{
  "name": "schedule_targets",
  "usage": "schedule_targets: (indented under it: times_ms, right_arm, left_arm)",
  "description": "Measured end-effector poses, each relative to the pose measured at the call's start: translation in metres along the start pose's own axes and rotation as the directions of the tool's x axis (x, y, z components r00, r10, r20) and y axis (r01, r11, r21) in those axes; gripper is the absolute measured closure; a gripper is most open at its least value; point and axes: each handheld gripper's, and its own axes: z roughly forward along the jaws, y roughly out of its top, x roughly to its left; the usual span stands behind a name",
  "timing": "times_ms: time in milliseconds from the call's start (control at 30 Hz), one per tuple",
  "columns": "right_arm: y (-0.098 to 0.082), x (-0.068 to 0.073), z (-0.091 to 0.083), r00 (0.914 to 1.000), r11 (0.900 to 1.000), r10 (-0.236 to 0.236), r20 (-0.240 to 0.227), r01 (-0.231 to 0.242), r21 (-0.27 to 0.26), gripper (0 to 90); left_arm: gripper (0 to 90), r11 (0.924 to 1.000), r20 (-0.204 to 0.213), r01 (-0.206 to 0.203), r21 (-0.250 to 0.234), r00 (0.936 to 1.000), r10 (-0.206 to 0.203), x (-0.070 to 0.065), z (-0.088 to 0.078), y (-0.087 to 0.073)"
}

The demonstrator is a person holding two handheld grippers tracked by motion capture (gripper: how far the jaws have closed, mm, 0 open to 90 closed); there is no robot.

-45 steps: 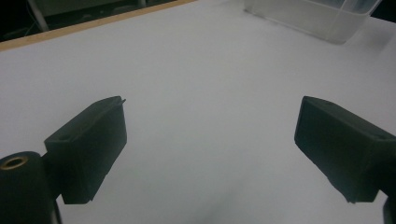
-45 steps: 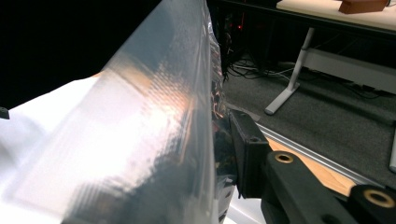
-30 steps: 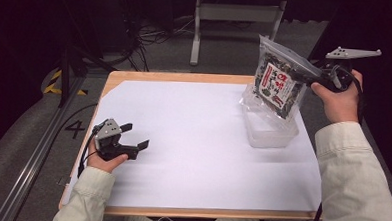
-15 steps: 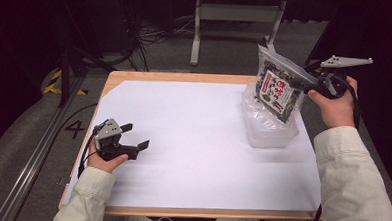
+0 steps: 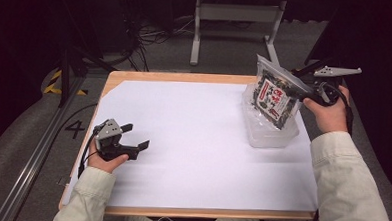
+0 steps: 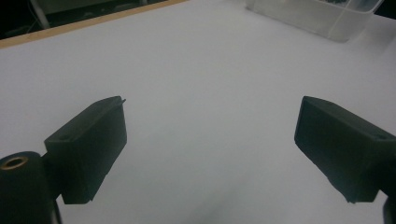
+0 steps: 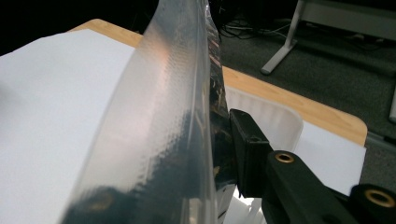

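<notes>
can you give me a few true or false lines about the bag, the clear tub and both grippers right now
1. The right gripper is clamped on the snack bag. True.
2. The bag lies flat on the white sheet. False: it hangs from that gripper's jaws, over the clear tub, its lower part at or just inside the rim.
3. The left gripper holds the tub. False: its jaws stand open with nothing between them, low over the white sheet near the table's left edge.
4. The tub sits on the right part of the sheet. True.
5. The bag is plain and unprinted. False: it is see-through with dark contents and a red and white label.
</notes>
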Motion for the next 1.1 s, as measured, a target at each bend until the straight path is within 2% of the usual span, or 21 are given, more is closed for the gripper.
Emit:
schedule_targets:
  times_ms: [100, 167, 267, 533, 800, 1033, 1067, 1100]
  right_arm:
    - [-0.009, -0.004, 0.001, 0.9996, 0.999, 0.027, -0.001, -0.027, -0.027, 75.9]
    - [-0.013, -0.006, 0.0, 0.9994, 0.998, 0.036, -0.004, -0.036, -0.043, 75.9]
    - [-0.016, -0.008, 0.0, 0.9993, 0.997, 0.038, -0.005, -0.038, -0.06, 75.9]
    - [-0.016, -0.01, 0.0, 0.9989, 0.997, 0.047, 0.004, -0.046, -0.067, 75.3]
    - [-0.014, -0.007, -0.001, 0.9994, 0.997, 0.033, 0.007, -0.032, -0.065, 73.7]
    - [-0.01, -0.008, -0.009, 0.9989, 0.993, 0.046, 0.008, -0.045, -0.107, 56.0]
    - [-0.01, -0.008, -0.009, 0.9989, 0.993, 0.046, 0.008, -0.045, -0.107, 56.0]
    - [-0.007, -0.006, -0.012, 0.999, 0.991, 0.044, 0.009, -0.043, -0.123, 49.6]
  left_arm:
    - [9.9, 1.0, -0.001, 0.0, 0.002, 1.0, 0.0, 0.0, 0.0, 0.0]
    - [9.9, 0.9999, 0.002, 0.011, 0.004, 0.9999, -0.011, -0.002, 0.001, 0.0]
    - [9.9, 1.0, 0.001, 0.003, 0.005, 1.0, -0.003, -0.001, 0.001, 0.0]
    - [9.9, 0.9999, -0.003, 0.004, 0.01, 1.0, -0.004, 0.0, 0.002, -0.002]
    - [9.8, 0.9998, -0.002, 0.009, 0.016, 1.0, -0.009, 0.0, 0.002, -0.002]
    - [9.7, 0.9998, -0.002, 0.013, 0.014, 0.9999, -0.013, 0.0, 0.001, -0.003]
    - [9.6, 0.9998, -0.002, 0.013, 0.014, 0.9999, -0.013, 0.0, 0.001, -0.003]
    - [9.6, 0.9998, -0.003, 0.008, 0.015, 1.0, -0.008, 0.0, 0.001, -0.003]
